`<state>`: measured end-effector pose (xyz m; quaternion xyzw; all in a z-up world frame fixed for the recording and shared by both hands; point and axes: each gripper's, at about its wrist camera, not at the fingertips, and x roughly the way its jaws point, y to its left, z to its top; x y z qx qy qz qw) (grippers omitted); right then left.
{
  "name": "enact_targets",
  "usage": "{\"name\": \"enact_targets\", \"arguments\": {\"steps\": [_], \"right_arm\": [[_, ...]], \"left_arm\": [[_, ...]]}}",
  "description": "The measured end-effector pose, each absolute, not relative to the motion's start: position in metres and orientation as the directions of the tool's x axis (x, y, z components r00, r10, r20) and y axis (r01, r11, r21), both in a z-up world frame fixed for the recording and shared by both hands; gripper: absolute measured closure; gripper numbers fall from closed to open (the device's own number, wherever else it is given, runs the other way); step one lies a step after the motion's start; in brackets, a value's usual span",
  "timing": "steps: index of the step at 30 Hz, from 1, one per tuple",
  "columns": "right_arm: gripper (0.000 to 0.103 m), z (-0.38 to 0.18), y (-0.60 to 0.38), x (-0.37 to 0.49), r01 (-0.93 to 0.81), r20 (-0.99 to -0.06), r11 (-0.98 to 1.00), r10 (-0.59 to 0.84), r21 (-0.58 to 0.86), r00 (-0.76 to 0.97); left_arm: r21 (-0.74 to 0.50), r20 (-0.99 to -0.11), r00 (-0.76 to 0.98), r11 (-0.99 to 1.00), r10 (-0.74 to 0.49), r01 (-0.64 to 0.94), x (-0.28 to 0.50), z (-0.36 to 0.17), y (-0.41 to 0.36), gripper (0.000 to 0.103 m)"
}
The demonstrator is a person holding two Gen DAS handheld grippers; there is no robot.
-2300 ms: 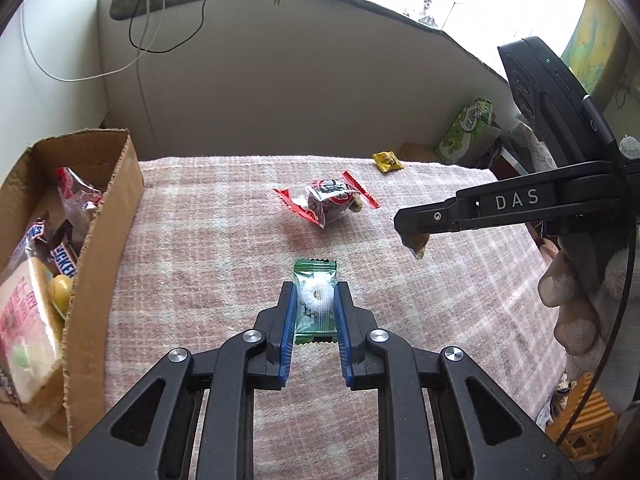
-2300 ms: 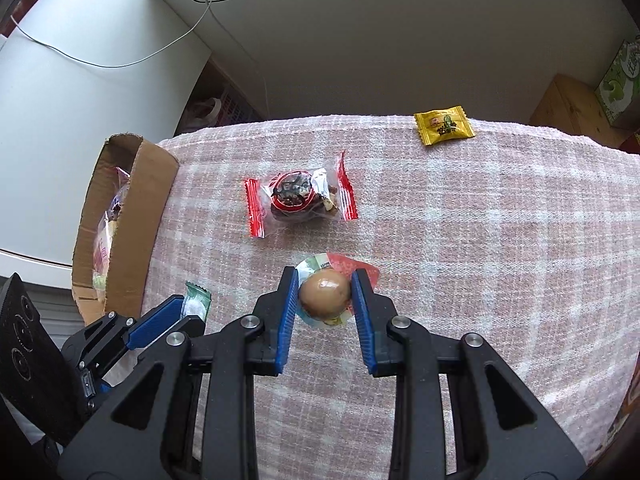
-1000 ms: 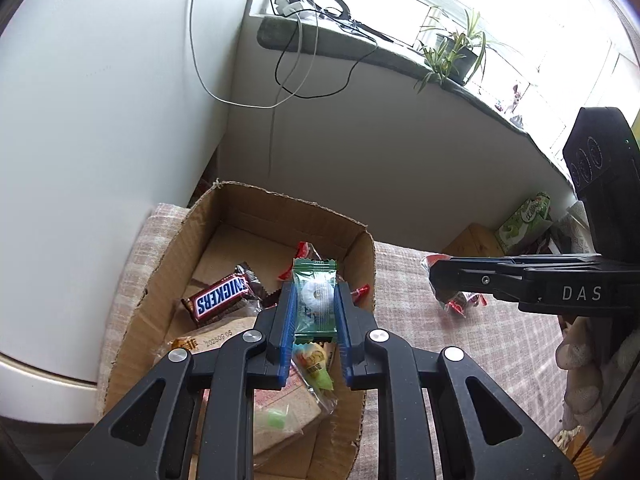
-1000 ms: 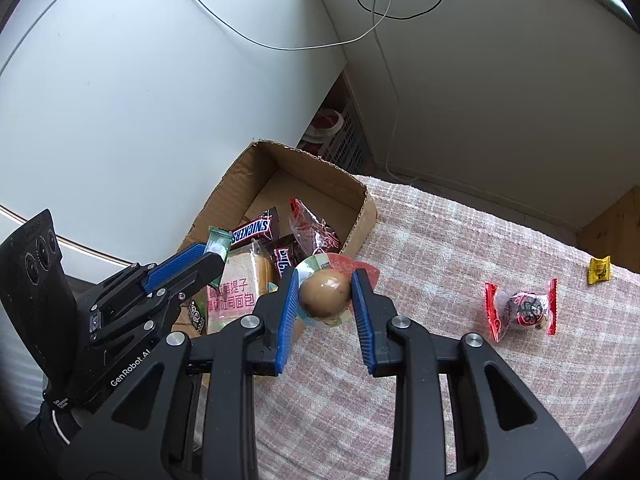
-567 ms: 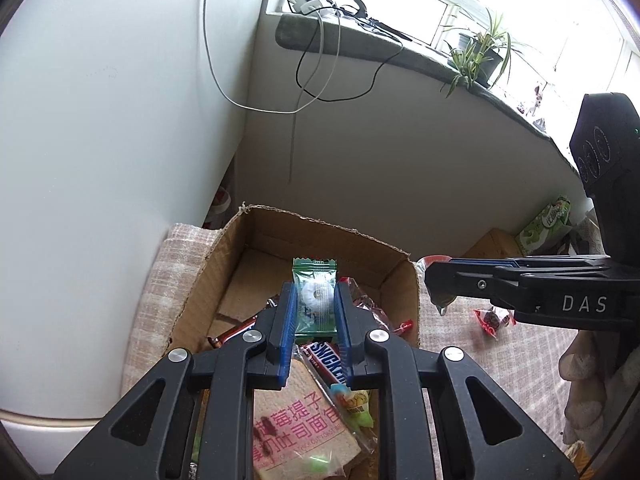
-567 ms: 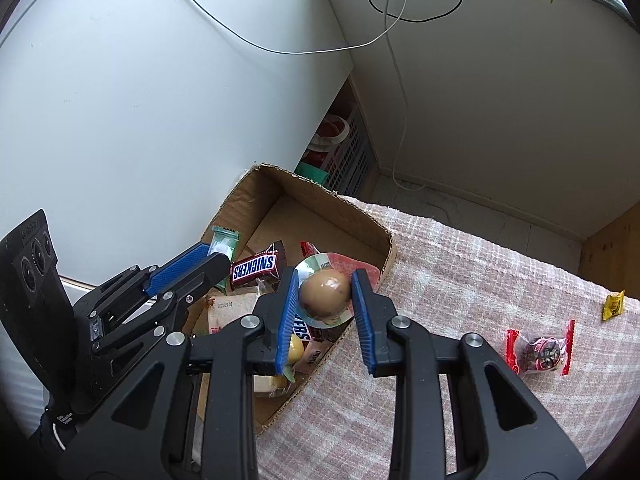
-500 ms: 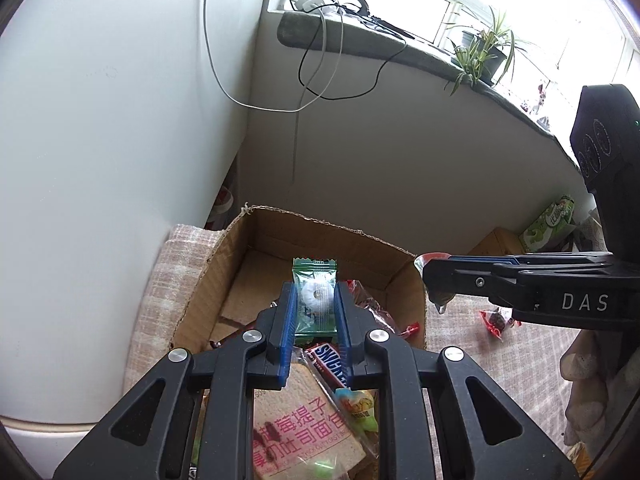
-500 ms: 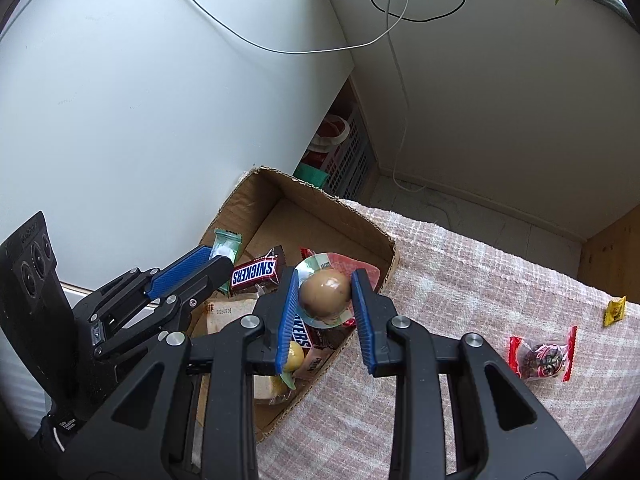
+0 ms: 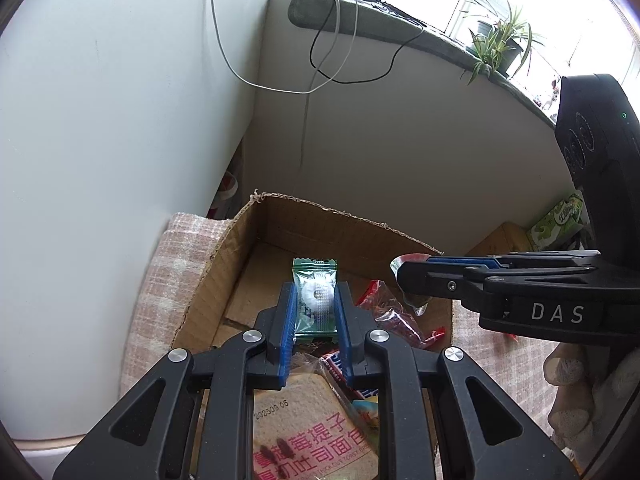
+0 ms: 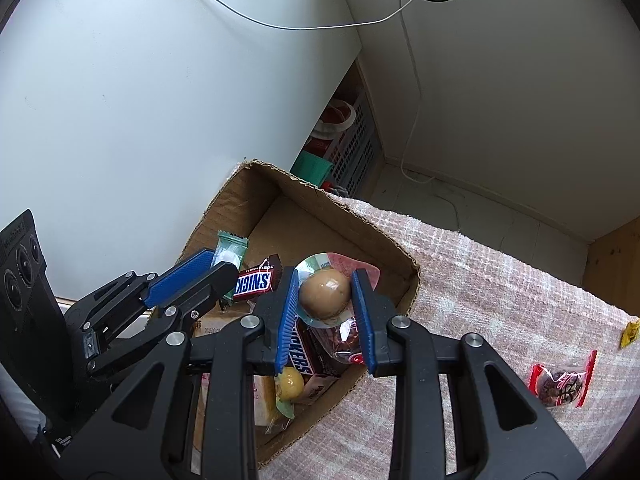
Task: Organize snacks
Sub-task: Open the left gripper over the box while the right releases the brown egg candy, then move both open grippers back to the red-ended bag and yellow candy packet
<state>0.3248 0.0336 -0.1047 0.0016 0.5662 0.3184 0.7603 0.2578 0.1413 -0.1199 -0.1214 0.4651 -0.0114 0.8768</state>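
Left gripper: jaws clamped on a green mint, flat crinkle-edged foil sachet with a white ring showing through; its top end sticks out past the jaw tips. Right gripper: jaws clamped on an egg, smooth brown oval in a glossy clear pouch with a red-green edge.

Both held items hang over the box, an open corrugated carton with torn, ragged rims. Right jaws sit over its near right corner, left jaws more over the middle.

Below the right jaws: a Snickers in shiny brown wrap and a second bar partly hidden under the left pad, plus a small yellow sweet. Below the left jaws: a toast pack, clear film with red print.

Box stands on a worktop under a pink checked cloth, coarse weave. Well right of the right jaws, on the cloth: a red-ended clear pouch with dark contents, and a yellow sachet at the frame edge.
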Motion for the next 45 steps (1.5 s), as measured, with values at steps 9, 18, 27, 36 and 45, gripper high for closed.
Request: {"name": "enact_targets", "arguments": {"steps": [9,18,27,36,45], "right_arm": [[0.074,-0.11,0.041,0.327,-0.493,-0.865,0.792,0.481,0.359,0.143],[0.057,-0.105,0.037,0.327,-0.495,-0.864,0.797,0.476,0.346,0.164],[0.055,-0.091,0.022,0.317,-0.5,-0.851,0.795,0.489,0.343,0.193],[0.055,-0.068,-0.027,0.298,-0.503,-0.82,0.79,0.519,0.351,0.242],[0.055,-0.055,-0.117,0.286,-0.495,-0.807,0.8,0.517,0.338,0.285]], "left_arm": [[-0.219,-0.819,0.559,0.97,-0.125,-0.104,0.258,-0.122,0.144,0.085],[-0.204,-0.829,0.549,0.972,-0.107,-0.119,0.259,-0.123,0.146,0.08],[-0.208,-0.821,0.562,0.97,-0.103,-0.126,0.251,-0.118,0.147,0.08],[-0.215,-0.79,0.6,0.973,-0.126,-0.079,0.235,-0.095,0.129,0.08],[-0.235,-0.769,0.61,0.972,-0.19,0.007,0.222,-0.081,0.092,0.071]]}}
